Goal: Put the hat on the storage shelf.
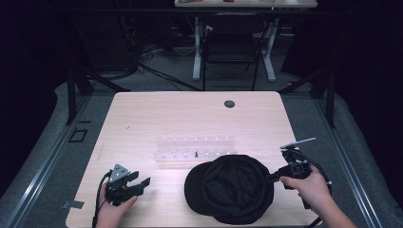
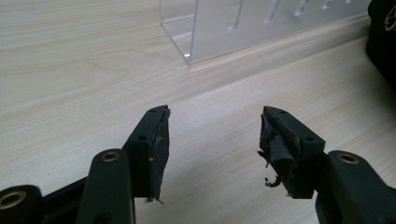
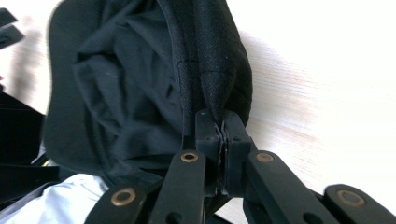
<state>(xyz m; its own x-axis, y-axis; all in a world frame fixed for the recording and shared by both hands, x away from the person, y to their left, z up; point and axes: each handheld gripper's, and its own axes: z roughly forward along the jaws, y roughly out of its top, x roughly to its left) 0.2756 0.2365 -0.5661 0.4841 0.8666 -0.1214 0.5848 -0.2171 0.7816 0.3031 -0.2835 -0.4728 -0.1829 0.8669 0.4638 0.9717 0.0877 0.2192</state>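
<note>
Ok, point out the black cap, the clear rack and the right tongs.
black cap [image 1: 230, 187], high view, middle of the crown.
clear rack [image 1: 195, 148], high view, middle of the rack.
right tongs [image 3: 221, 126], right gripper view, tips shut on the cap's edge.

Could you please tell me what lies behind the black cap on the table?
A clear acrylic rack stands just behind the black cap, with bare wooden table beyond. The cap's rim covers part of the rack's front edge.
</note>
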